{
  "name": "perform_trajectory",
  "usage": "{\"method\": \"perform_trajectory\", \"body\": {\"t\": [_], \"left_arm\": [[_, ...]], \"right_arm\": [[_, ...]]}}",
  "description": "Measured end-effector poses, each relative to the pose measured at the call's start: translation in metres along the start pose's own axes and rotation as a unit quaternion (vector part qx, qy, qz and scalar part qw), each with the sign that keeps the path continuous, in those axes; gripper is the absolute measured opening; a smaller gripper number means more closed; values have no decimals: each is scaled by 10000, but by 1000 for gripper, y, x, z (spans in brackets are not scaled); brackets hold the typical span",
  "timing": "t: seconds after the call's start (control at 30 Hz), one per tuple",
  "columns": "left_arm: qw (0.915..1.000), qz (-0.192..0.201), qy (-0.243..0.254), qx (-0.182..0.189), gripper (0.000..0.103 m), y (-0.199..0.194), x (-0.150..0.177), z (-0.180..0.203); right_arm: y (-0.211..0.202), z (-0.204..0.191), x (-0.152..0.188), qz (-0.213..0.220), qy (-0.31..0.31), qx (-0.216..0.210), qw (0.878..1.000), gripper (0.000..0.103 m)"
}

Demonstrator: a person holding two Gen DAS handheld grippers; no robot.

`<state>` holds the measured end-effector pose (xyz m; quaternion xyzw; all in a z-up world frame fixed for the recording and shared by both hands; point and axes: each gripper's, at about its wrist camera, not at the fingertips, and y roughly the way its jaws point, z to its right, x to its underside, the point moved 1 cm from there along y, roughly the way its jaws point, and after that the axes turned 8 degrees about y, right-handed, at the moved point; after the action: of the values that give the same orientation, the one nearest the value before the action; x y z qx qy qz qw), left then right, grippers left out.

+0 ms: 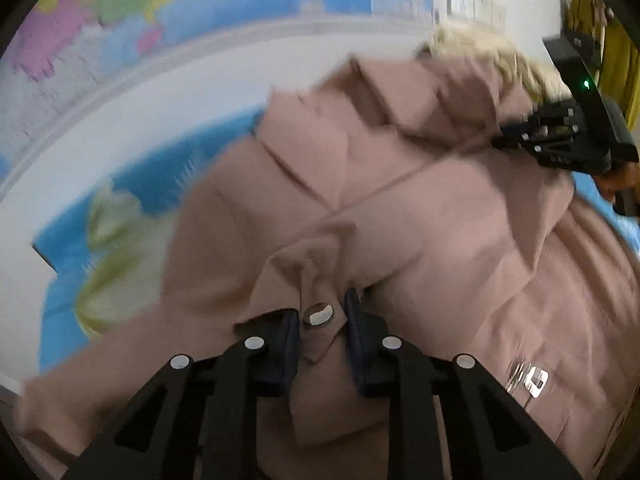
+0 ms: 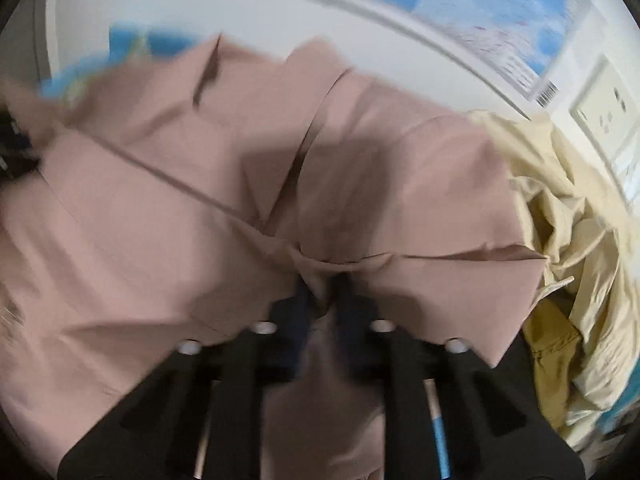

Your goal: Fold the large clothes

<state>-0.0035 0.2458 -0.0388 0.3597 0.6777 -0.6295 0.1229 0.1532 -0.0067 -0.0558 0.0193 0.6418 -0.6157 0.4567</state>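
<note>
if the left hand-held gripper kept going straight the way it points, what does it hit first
The pink coat: the left hand-held gripper already pinches a buttoned flap of it, and more of the coat lies directly ahead. How far that fabric sits beyond the fingertips is unclear.

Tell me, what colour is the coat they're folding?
Dusty pink. The coat shows best in the left wrist view, with a pale fluffy collar trim.

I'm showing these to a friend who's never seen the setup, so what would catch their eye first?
A big dusty-pink coat fills both views, spread over a blue map-print surface. The left gripper pinches a coat flap with a shiny round button, and the right gripper clamps another fold. A cream garment lies crumpled at the coat's right.
</note>
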Motion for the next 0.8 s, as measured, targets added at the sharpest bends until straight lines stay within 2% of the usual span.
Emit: {"method": "perform_trajectory", "body": {"t": [0.07, 0.13, 0.17, 0.23, 0.27, 0.33, 0.37, 0.43, 0.47, 0.57, 0.67, 0.73, 0.8], "left_arm": [[9995, 272, -56, -178, 21, -7, -9, -6], [9988, 319, -42, -357, 22, -4, -13, -8], [9992, 184, -40, -349, 30, 4, -14, -10], [9987, -355, -124, -352, 42, 28, -9, -14], [9981, -468, -194, -361, 45, 32, -6, -18], [9983, -329, -403, -257, 48, 21, -2, -27], [9983, -89, -550, -174, 55, 3, 2, -33], [9968, 431, -647, -175, 60, -33, 9, -41], [9946, 736, -693, -251, 71, -58, 14, -45], [9873, 1154, -957, -532, 75, -105, 34, -60], [9823, 1101, -1271, -831, 75, -124, 51, -76], [9801, 929, -1454, -983, 76, -122, 65, -83], [9788, 615, -1702, -957, 76, -112, 82, -90]], "right_arm": [[-9, 15, -9, 247, 294, 76, 9992, 9], [-12, 22, -15, 369, 539, 130, 9978, 9], [-5, 22, -17, 296, 594, 193, 9976, 11], [11, 13, -17, 84, 472, 266, 9985, 22], [15, 6, -19, 61, 424, 265, 9987, 30], [9, 3, -22, 97, 409, 172, 9990, 39], [2, 4, -21, 161, 459, 133, 9987, 43], [-22, 4, -24, 404, 591, -162, 9973, 50], [-31, 1, -28, 506, 599, -357, 9963, 53], [-42, -35, -35, 573, 266, -973, 9933, 57], [-33, -82, -39, 337, -186, -1581, 9867, 58], [-20, -104, -30, 137, -413, -1705, 9844, 58], [6, -131, -27, -179, -587, -1843, 9809, 56]]}}
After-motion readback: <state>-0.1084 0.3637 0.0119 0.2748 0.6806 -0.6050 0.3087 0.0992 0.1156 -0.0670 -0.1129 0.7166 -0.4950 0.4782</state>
